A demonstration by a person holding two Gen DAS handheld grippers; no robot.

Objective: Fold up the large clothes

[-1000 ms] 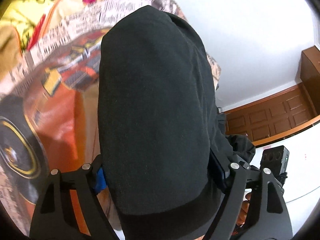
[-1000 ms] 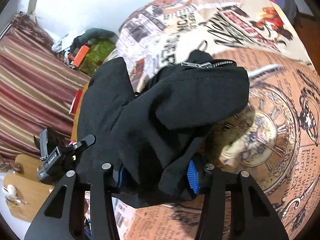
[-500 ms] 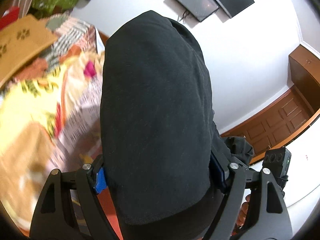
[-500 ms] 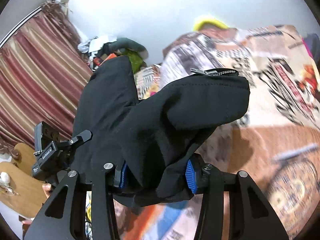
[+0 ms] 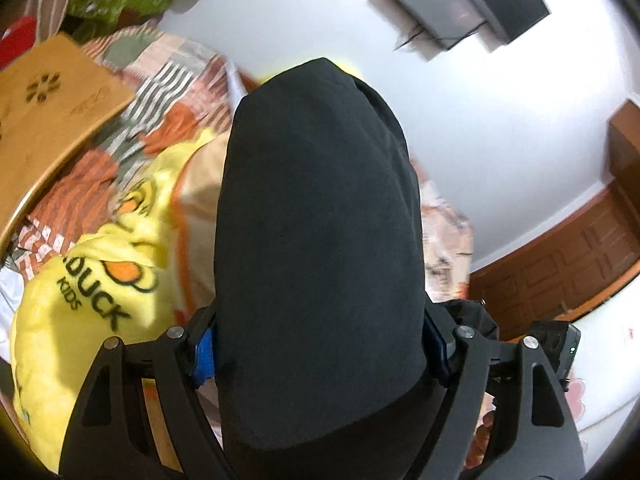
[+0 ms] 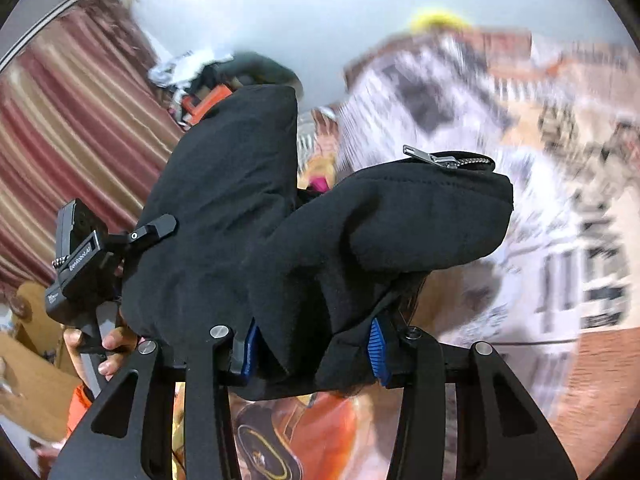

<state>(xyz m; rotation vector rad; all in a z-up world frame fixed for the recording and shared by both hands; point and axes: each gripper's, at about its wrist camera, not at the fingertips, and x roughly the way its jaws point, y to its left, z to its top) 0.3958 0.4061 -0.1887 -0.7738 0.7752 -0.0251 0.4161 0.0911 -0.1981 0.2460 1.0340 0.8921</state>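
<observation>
A black zip-up garment (image 5: pixel 320 220) fills the middle of the left wrist view, bunched thick between the blue pads (image 5: pixel 204 354) of my left gripper (image 5: pixel 320 354), which is shut on it with the jaws standing wide. In the right wrist view the same black garment (image 6: pixel 360 240) hangs in folds, its metal zipper (image 6: pixel 448 159) on top. My right gripper (image 6: pixel 313 346) is shut on a bunch of that cloth. The garment is held up off the bed. A person's hand (image 6: pixel 108 344) grips the other tool at the left.
Below lies a bed with a printed bedspread (image 6: pixel 520 200) and a yellow duck blanket (image 5: pixel 80 300). A wooden board (image 5: pixel 48 112) stands at the left, a striped curtain (image 6: pixel 72 140) behind. A wall screen (image 5: pixel 472 4) and a wooden door (image 5: pixel 560 264) are on the far side.
Both grippers have swept across the bed with the garment still held. The clock-print bedspread gave way to the yellow blanket and the wall. The right view is now blurred.
</observation>
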